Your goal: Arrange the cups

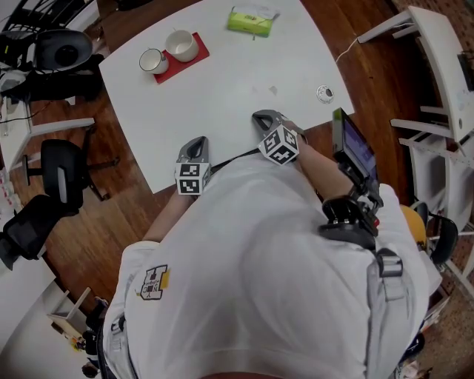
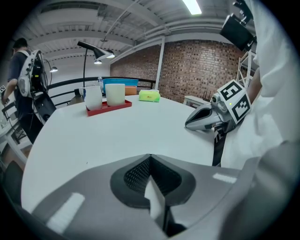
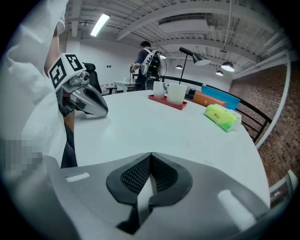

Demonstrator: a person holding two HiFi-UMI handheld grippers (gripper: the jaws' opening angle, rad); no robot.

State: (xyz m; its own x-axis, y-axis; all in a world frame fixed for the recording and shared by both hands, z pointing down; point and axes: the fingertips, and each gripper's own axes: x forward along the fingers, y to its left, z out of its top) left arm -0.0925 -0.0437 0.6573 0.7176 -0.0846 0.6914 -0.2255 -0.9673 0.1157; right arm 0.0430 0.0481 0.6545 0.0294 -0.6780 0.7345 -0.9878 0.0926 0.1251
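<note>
Two closed grippers, two cups across the table: the left gripper point(image 1: 195, 146) and the right gripper point(image 1: 264, 118) sit at the near edge of the white table point(image 1: 244, 74), each with its jaws pressed together on nothing. Well apart from them, at the far left corner, a handled cup point(image 1: 152, 61) and a second cup point(image 1: 182, 45) stand upright, close side by side, on a red tray point(image 1: 198, 53). We cannot tell whether they touch. This scene fits cups waiting to be set in order as well as cups already set on their tray, so we name no move. The risks, as we judge them, lie in any reach toward that corner. The tray sits near the table's edge, and a shove could slide it or the handled cup over. The cups stand so close that a jaw going in beside one could knock the other. Smooth white walls may slip in a two-jaw pinch. A green tissue packet point(image 1: 252, 21) lies near the far edge, clear of the straight path to the tray.
</note>
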